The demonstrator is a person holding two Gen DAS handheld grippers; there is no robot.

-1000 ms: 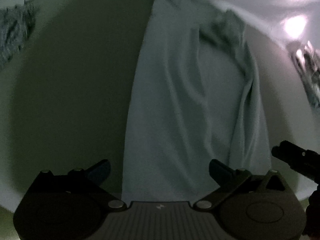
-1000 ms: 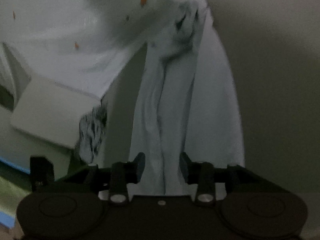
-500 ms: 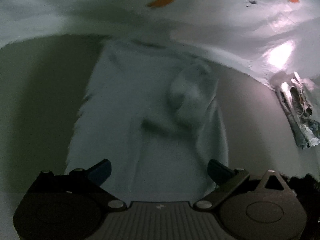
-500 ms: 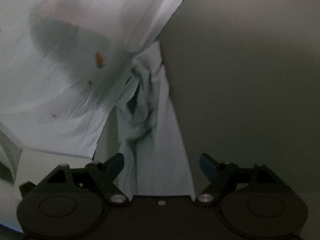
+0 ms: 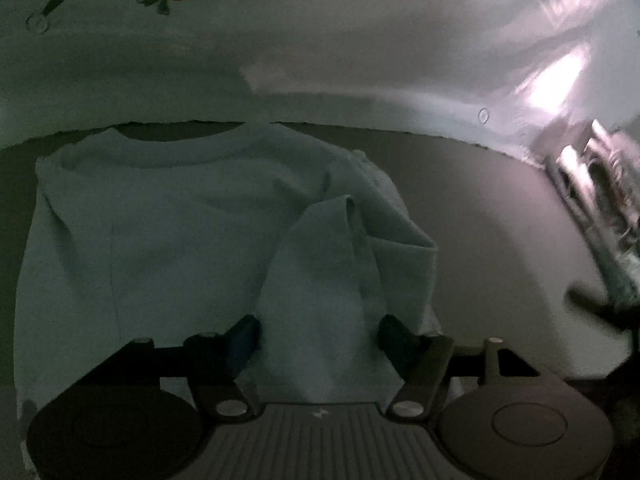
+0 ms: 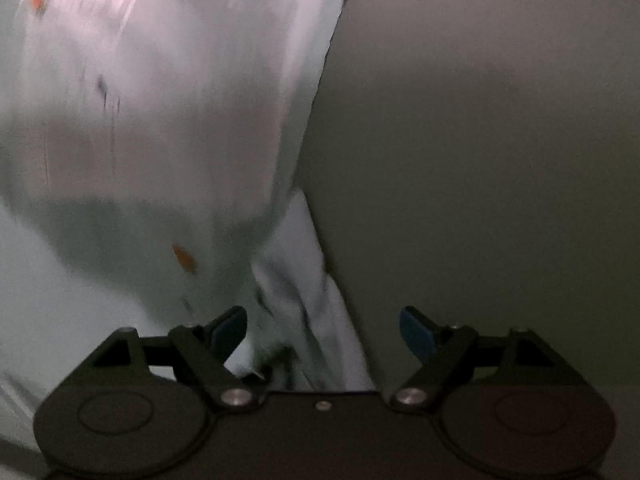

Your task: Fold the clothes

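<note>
Left gripper [image 5: 318, 330]: jaws partly apart, noticeably narrower than half a second ago, with a raised fold of the pale shirt [image 5: 168, 240] standing between the fingers [image 5: 244, 336]. Whether the pads actually bear on the cloth cannot be told; a gap seems to remain at each side.

Right gripper [image 6: 322, 330]: jaws wide, holding nothing. A bunched strip of the same shirt [image 6: 316, 304] runs up between its fingers (image blurred here), nearer the left finger [image 6: 228, 328] than the right one.

Change since the earlier frames: one second ago the shirt lay as a long strip running away from the left gripper; it is now doubled over, shorter and broader, with its neckline [image 5: 176, 146] at the far end, straight ahead and slightly left. The right gripper, then narrow on the cloth, has opened and now sits closer to the white printed sheet [image 6: 140, 120].

Edges and room: the shirt's far edge lies just short of the white printed sheet [image 5: 320, 40], whose border crosses ahead of the left gripper. To the right of the left gripper the grey surface [image 5: 500, 240] is bare up to a striped cloth [image 5: 592, 200] at the far right. Right of the right gripper, the grey surface [image 6: 480, 160] is open; the sheet fills everything to its left.
</note>
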